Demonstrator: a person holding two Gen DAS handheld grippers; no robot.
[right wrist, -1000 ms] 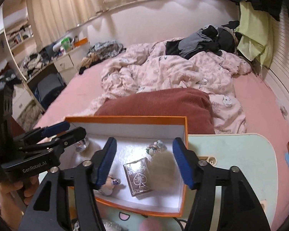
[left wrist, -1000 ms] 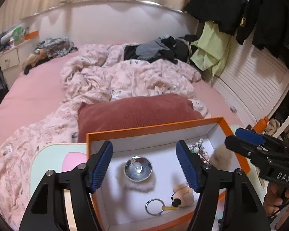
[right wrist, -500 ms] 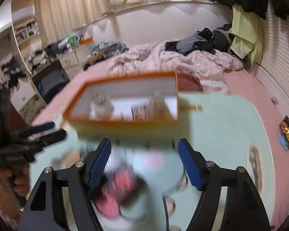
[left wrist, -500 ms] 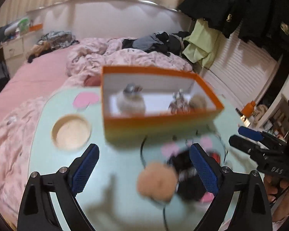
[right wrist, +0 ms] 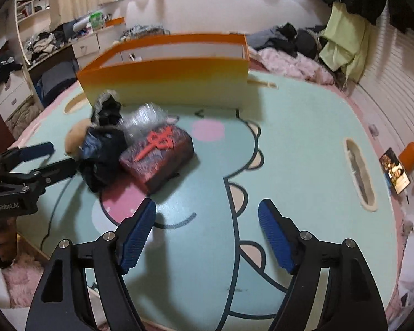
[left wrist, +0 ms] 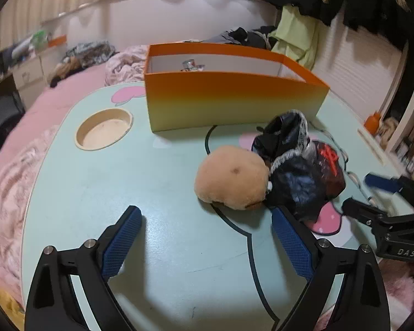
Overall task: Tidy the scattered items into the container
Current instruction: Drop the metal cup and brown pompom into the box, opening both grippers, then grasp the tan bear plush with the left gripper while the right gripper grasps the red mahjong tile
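a second ago both my grippers hung over the open orange box (left wrist: 234, 104), looking down on the bowl and keyring inside; now they have dropped back to the near side of the mint cartoon table (left wrist: 124, 182), and the box stands beyond the things left to tidy. my left gripper (left wrist: 207, 237) is spread wide with nothing between its blue pads. my right gripper (right wrist: 207, 234) is opening, also with only bare table between its pads.

the leftovers lie in one heap just short of the box: a tan plush ball (left wrist: 231, 176), touching a crumpled black lace-trimmed cloth (left wrist: 289, 165), which leans on a dark wrapped packet with a red emblem (right wrist: 157, 154).

i'd take the plush with the left, since it sits at the heap's left edge and clear of the wrap. i should straddle its middle and close gently. the right suits the packet; i'd grip it across its short sides so the slick film doesn't slip.
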